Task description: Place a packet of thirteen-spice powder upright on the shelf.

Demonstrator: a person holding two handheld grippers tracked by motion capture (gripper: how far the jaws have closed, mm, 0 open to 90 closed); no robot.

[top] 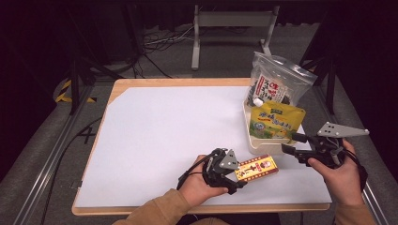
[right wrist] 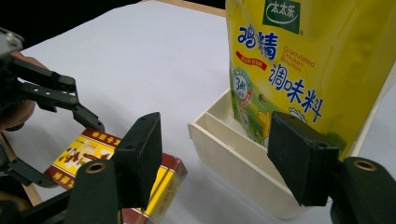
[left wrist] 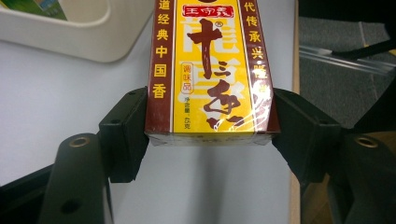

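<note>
the left gripper (top: pixel 237 174) is pinching the near end of a red and yellow box (left wrist: pixel 210 70), one black pad pressing on each of its long sides, as the left gripper view is showing plainly. the box is reaching forward from those fingers (left wrist: pixel 122 133), lying flat and low over the white sheet (top: pixel 164 136) that is covering the table (top: pixel 121 85), and its far end is pointing toward the cream tray (top: pixel 258 145) just beyond it. the right gripper (top: pixel 287 143) is standing with its pads spread and nothing between them; in the right gripper view its fingers (right wrist: pixel 302 156) are framing the near wall of the tray, and the right-hand pad is sitting in front of the lower part of a yellow bouillon pouch (right wrist: pixel 303 60), though whether it is touching the pouch i cannot tell. that pouch is standing upright in the tray, just ahead of the right fingers. behind it, farther from both grippers, a clear zip bag (top: pixel 277 82) with a printed packet inside is leaning at the tray's far end. the box is lying to the left of the right fingers, near them but apart.
</note>
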